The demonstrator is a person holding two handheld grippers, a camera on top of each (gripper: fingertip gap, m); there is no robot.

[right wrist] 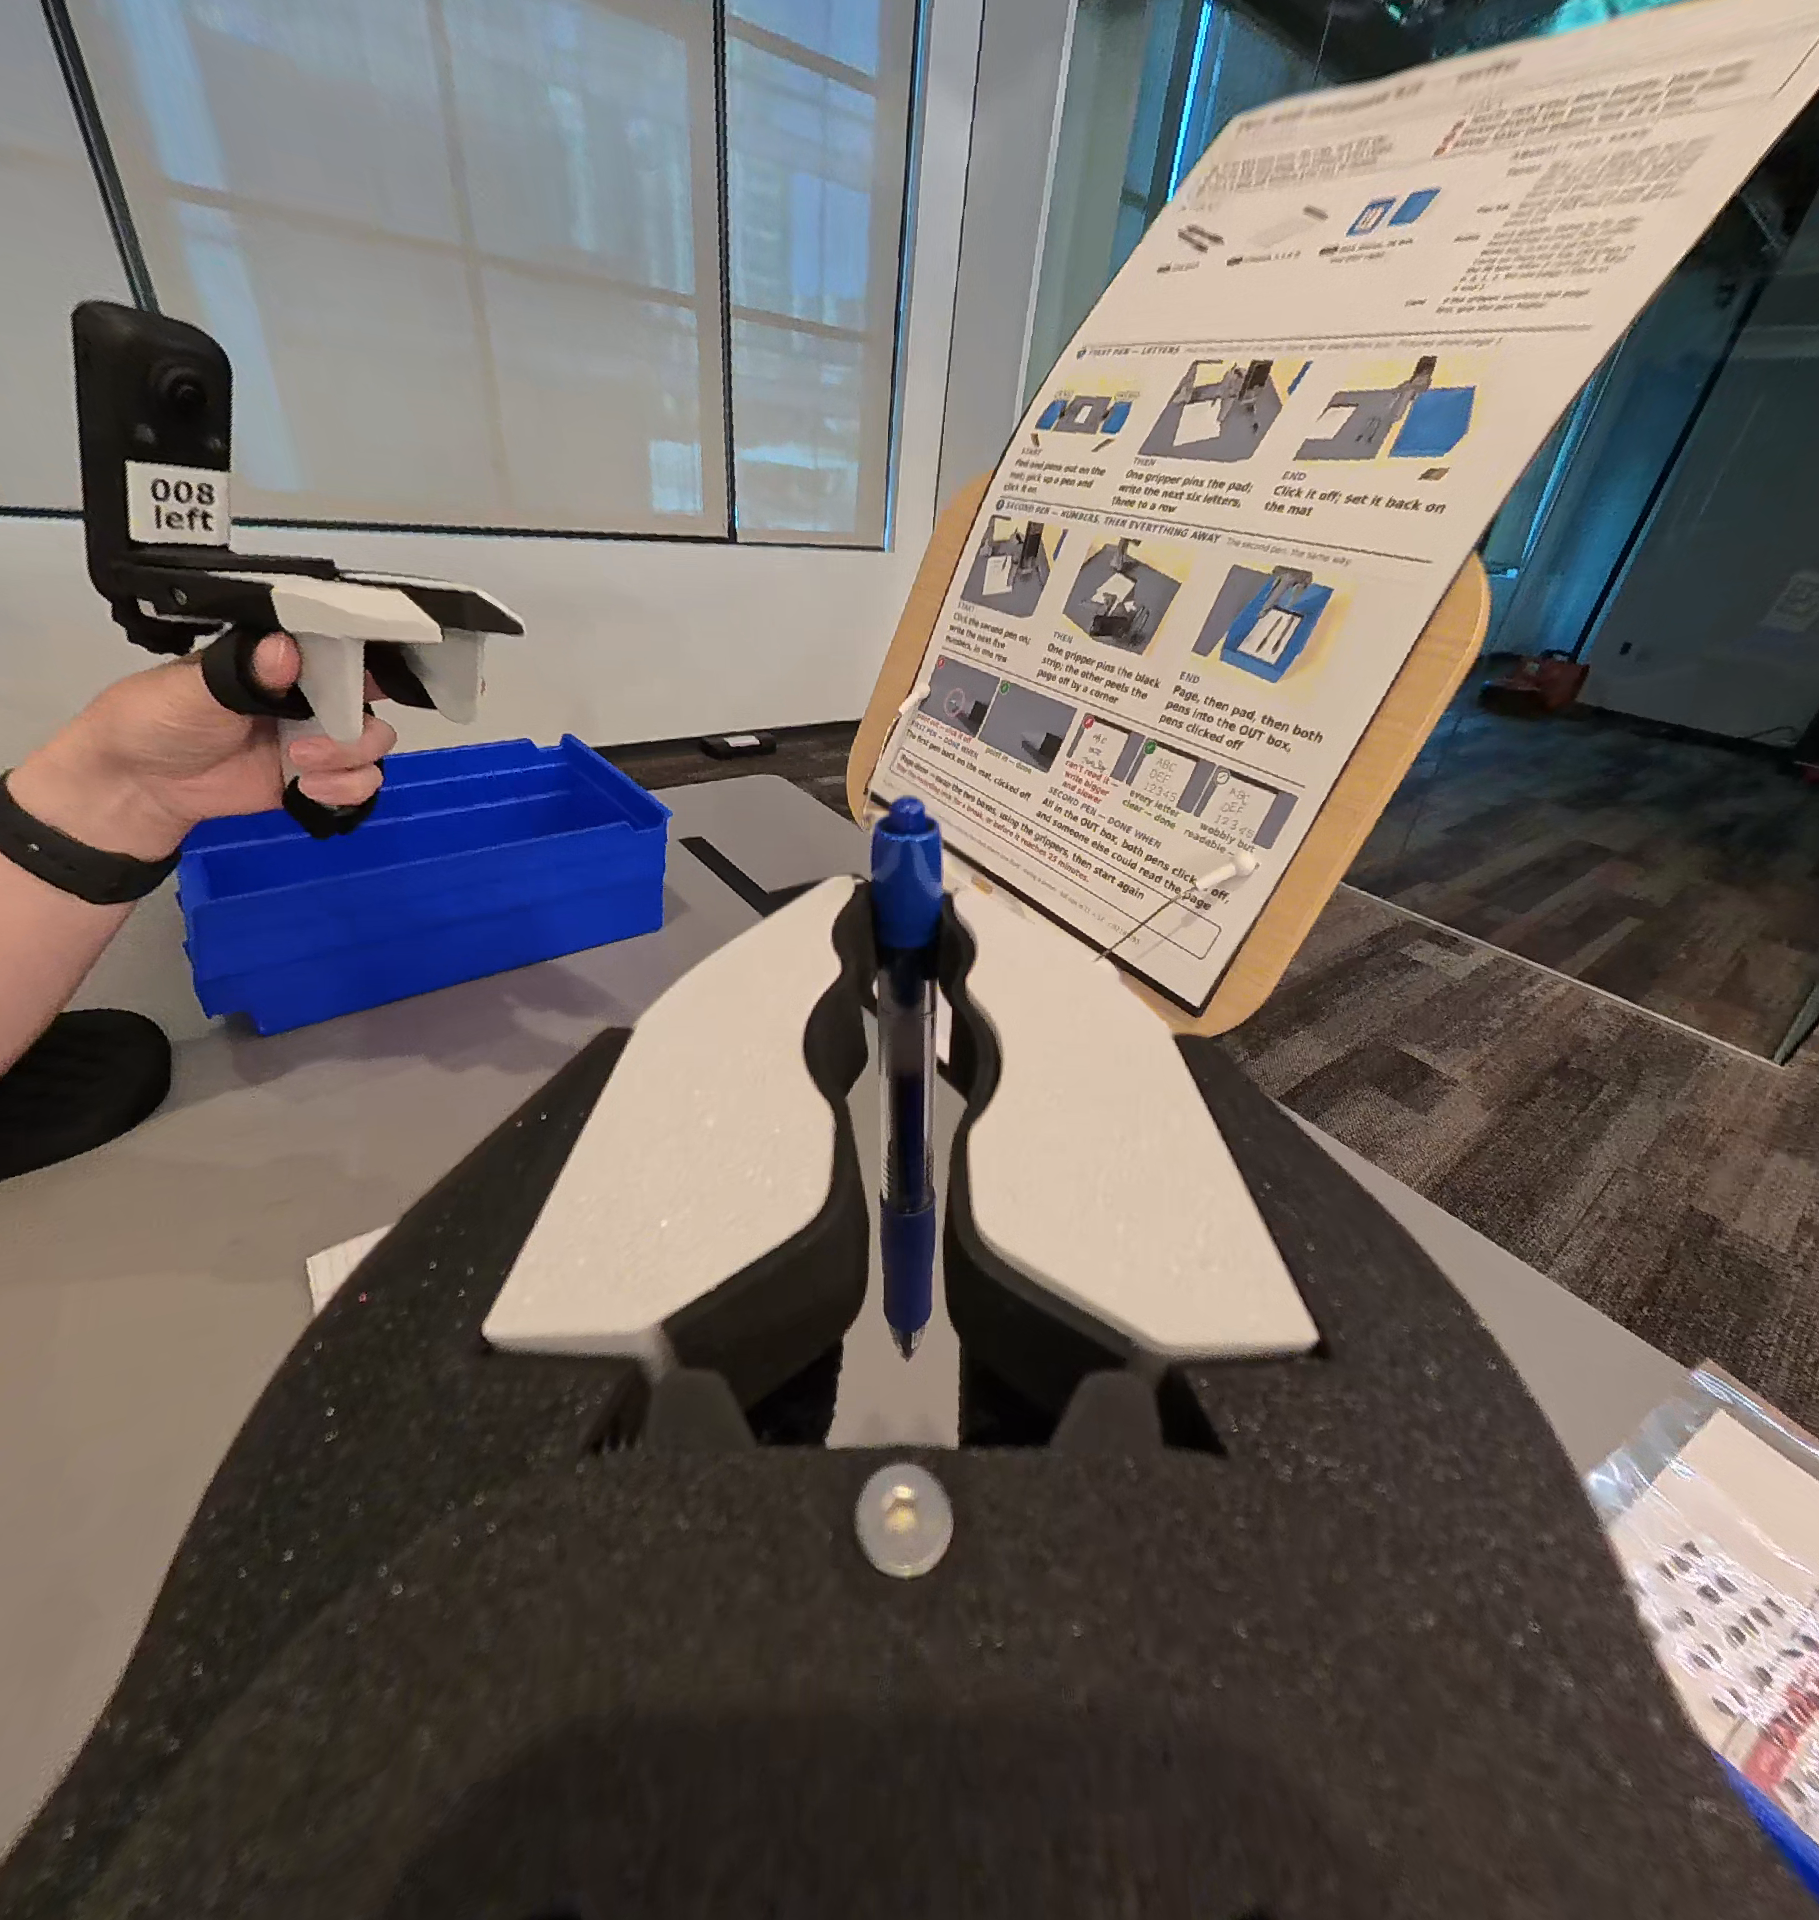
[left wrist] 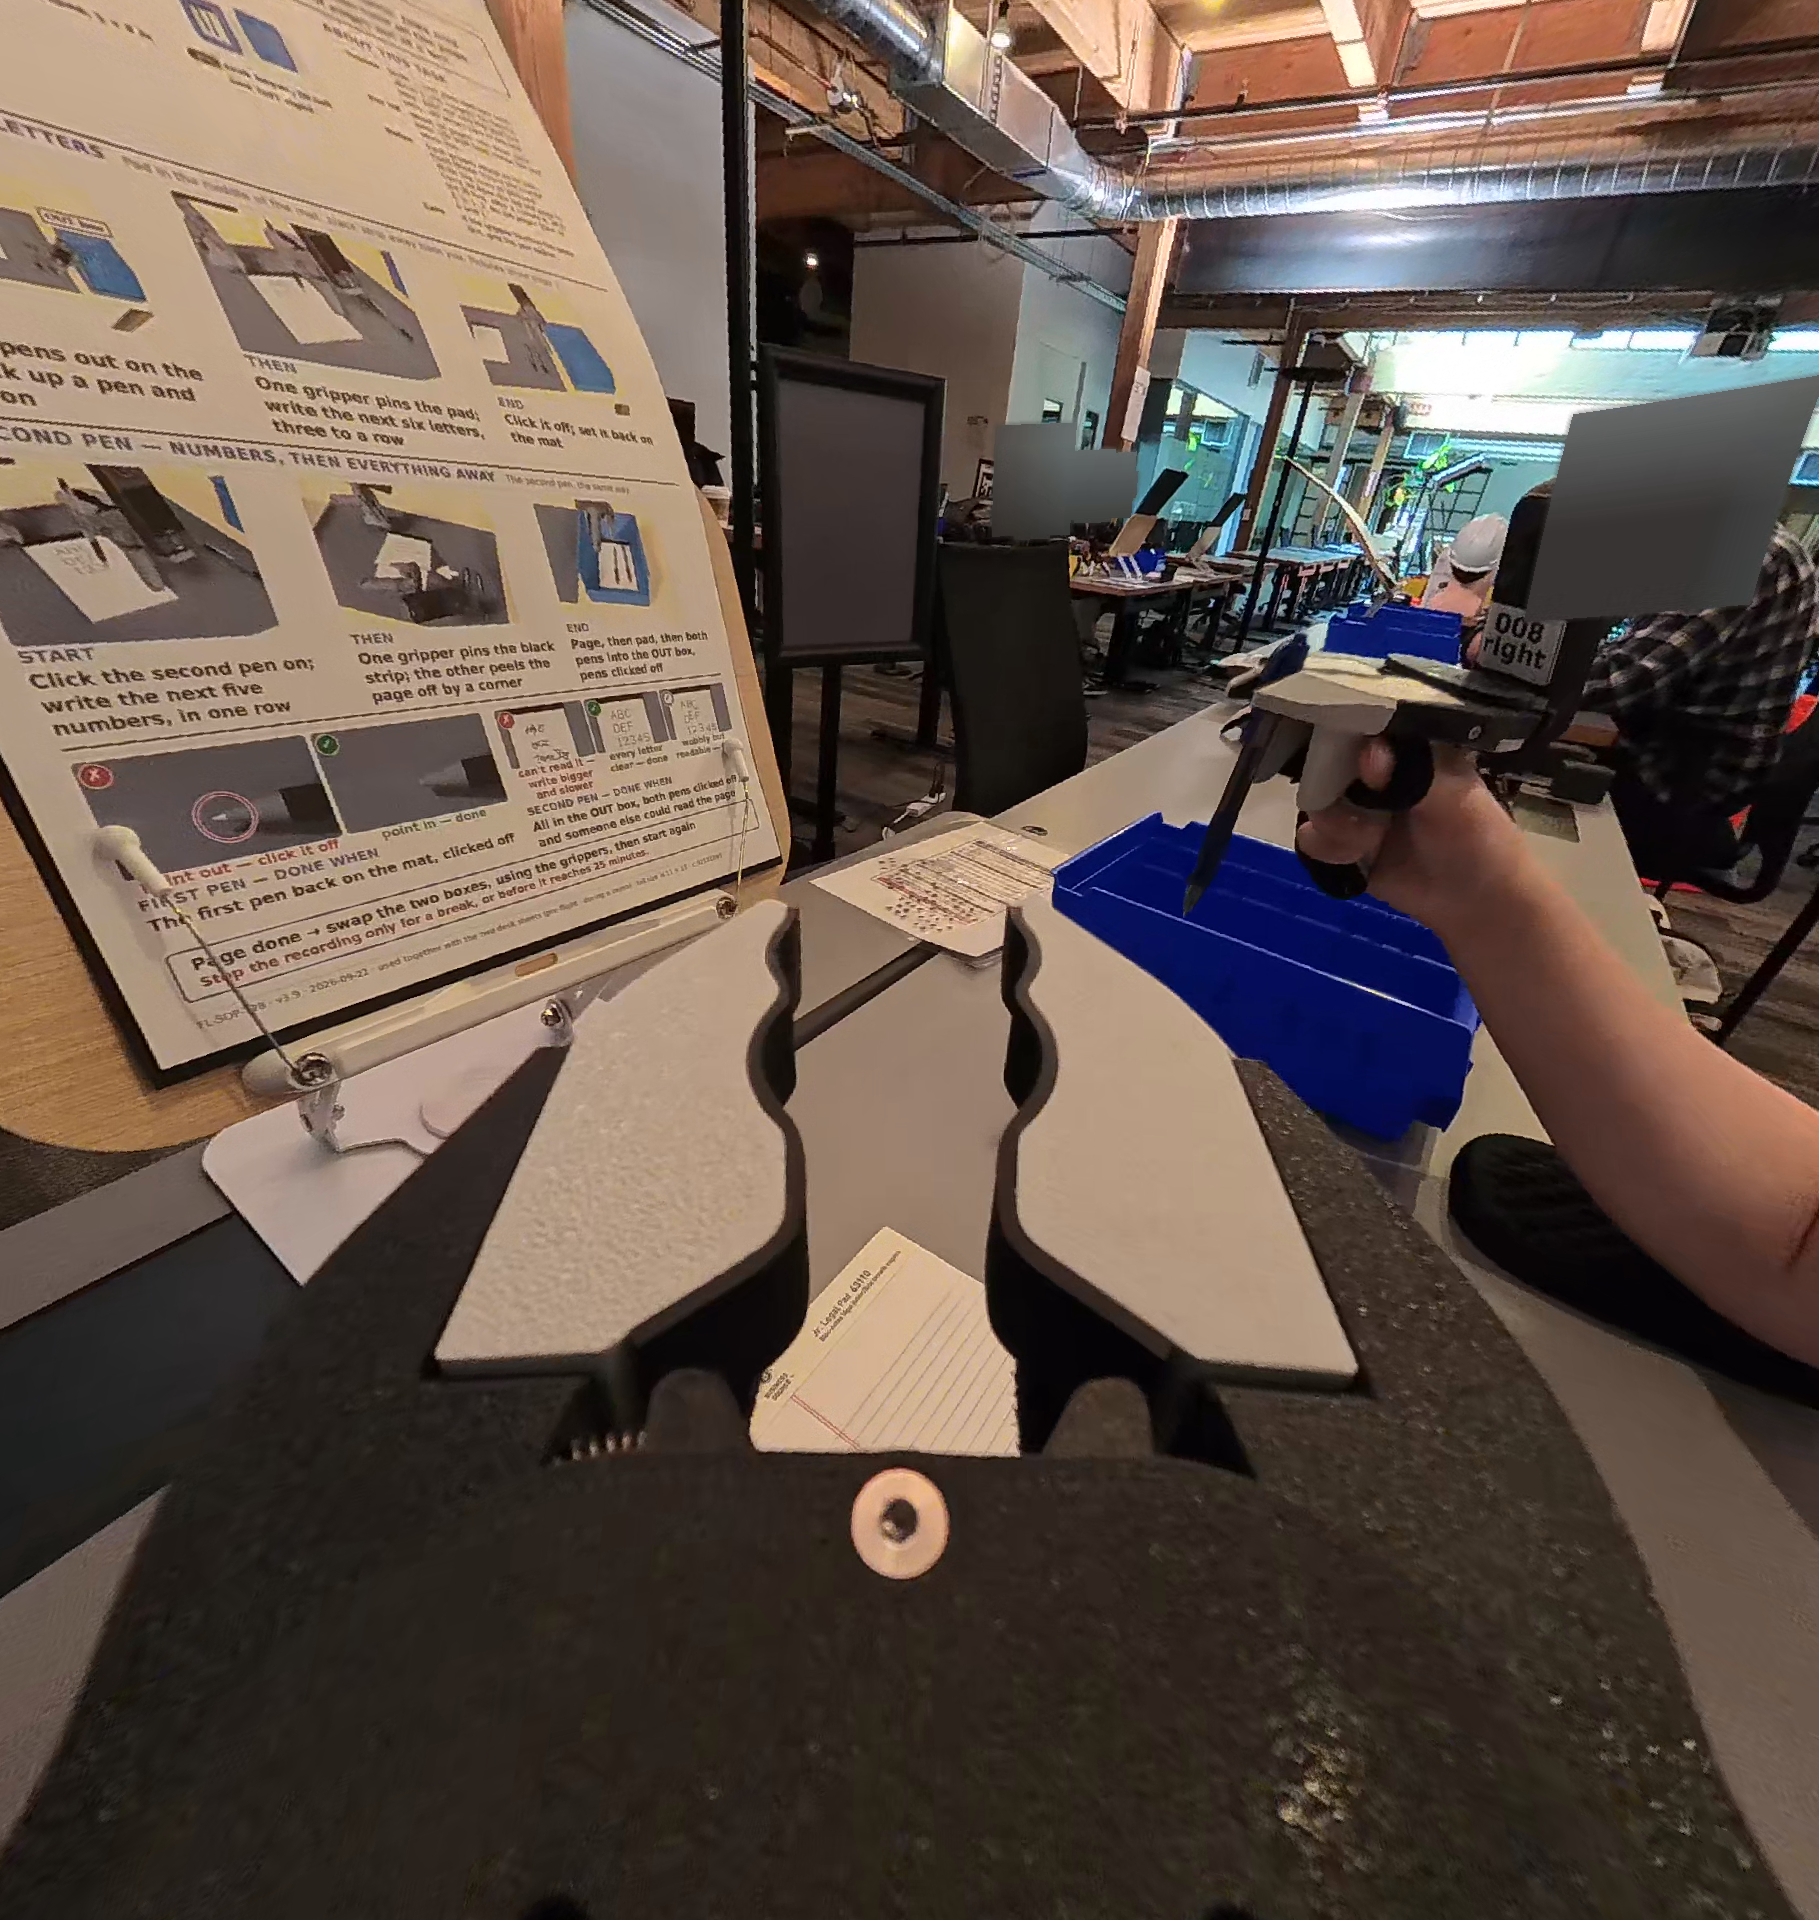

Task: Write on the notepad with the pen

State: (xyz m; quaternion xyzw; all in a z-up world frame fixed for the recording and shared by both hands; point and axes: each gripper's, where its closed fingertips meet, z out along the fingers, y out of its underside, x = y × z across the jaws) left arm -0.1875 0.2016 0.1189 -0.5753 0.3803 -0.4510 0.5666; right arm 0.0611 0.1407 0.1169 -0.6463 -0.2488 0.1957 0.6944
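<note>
On the grey worktop (left wrist: 884,1132), below and between the spread fingers of the left claw (left wrist: 889,1049): notepad (left wrist: 889,1361), white ruled sheet, lying flat; the small part in view bears no handwriting, the rest is hidden by the claw body. Left claw: jaws apart, holding nothing, raised clear of the pad. Right claw (right wrist: 907,1029): pressed together on the pen (right wrist: 905,1091), blue clicker type with clear barrel and blue rubber grip. Pen long axis: crosswise to the claw's fingers, steeply tilted, near upright; clicker end stands above the fingertips, writing tip points down toward the worktop. Tip appears extended, though too small to be certain. Pen location: held in the air near a blue bin (left wrist: 1269,966), well apart from the notepad. Progress, by judgement: pick-up done, pen oriented for writing; pinning the pad, bringing the tip to the sheet and all writing remain. Also present: second blue bin (right wrist: 427,873) and instruction sheet on a stand (left wrist: 292,499).
</note>
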